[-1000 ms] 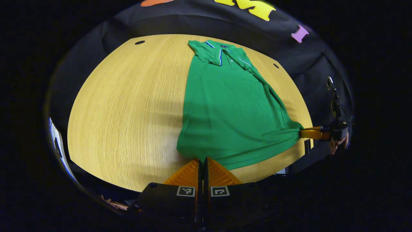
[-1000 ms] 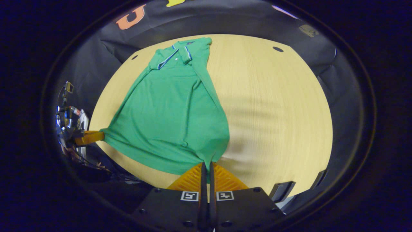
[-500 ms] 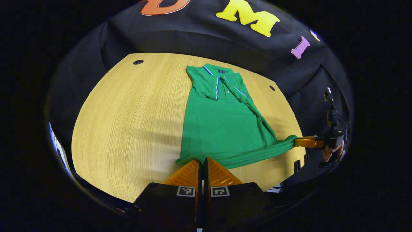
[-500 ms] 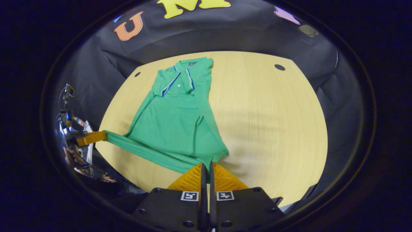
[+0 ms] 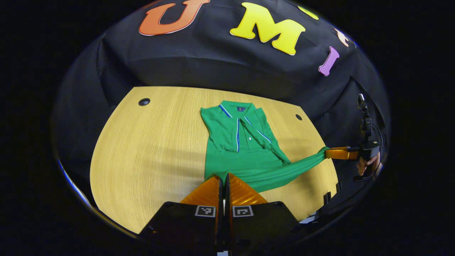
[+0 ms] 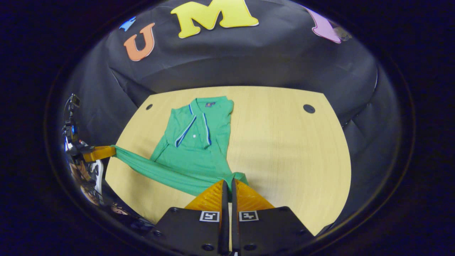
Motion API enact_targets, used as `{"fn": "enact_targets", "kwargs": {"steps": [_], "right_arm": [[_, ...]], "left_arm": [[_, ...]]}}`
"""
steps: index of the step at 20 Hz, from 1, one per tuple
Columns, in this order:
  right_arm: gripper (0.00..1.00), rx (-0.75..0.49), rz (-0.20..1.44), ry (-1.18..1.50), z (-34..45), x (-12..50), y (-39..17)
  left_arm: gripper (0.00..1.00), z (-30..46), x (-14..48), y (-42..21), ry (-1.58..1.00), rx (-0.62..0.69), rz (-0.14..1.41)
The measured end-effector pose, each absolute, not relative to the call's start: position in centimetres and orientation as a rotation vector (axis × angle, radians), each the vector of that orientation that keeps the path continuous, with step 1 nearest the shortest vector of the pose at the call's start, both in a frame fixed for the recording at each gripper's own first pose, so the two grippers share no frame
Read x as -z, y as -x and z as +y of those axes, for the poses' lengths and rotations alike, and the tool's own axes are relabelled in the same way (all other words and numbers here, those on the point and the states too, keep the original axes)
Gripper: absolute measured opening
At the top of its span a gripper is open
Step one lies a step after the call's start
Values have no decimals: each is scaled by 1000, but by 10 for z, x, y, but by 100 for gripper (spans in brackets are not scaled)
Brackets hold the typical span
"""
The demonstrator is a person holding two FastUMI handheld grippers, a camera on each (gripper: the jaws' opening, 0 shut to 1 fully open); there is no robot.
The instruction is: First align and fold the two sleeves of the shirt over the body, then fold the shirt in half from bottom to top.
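Observation:
A green polo shirt (image 5: 241,142) lies collar-away on the wooden table (image 5: 149,149), both sleeves folded over its body. Its bottom hem is lifted and stretched between the two grippers. My left gripper (image 5: 224,176) is shut on one hem corner at the bottom of the left gripper view. Farther off at the right edge there, my right gripper (image 5: 327,153) pinches the other corner. In the right gripper view the shirt (image 6: 199,138) runs from the collar down to my right gripper (image 6: 228,182), shut on its corner. My left gripper (image 6: 112,151) holds the far corner at the left.
The table (image 6: 291,156) has round cable holes near its far corners (image 5: 144,102) (image 6: 309,108). A hand (image 5: 369,165) holds the right gripper's handle. Black cloth walls the booth behind the table.
Both grippers have lifted the hem and carried it toward the collar. The visible flat part of the shirt has shortened, and the hem now hangs as a taut band between them.

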State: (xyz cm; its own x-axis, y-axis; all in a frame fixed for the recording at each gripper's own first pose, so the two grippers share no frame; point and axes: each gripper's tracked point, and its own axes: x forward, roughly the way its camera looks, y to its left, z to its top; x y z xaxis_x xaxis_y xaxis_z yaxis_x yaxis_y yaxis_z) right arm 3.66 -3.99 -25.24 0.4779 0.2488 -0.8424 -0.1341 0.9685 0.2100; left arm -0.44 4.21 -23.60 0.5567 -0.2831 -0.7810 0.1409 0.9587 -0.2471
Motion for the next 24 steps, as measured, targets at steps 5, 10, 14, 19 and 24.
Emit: {"fn": "enact_targets", "kwargs": {"steps": [5,10,14,19,24], "right_arm": [[5,-222,990,-100,-37,237,-95],[5,-199,951,-126,-27,237,-152],[5,-184,949,-148,-24,245,-185],[8,-166,883,-126,-24,256,-242],[5,-176,865,-69,-12,291,-277]], "left_arm": [[4,47,220,-62,145,254,880],[3,52,224,-118,144,244,846],[4,48,234,-156,184,243,828],[3,55,255,-203,154,216,801],[3,60,294,-232,117,175,793]]}}
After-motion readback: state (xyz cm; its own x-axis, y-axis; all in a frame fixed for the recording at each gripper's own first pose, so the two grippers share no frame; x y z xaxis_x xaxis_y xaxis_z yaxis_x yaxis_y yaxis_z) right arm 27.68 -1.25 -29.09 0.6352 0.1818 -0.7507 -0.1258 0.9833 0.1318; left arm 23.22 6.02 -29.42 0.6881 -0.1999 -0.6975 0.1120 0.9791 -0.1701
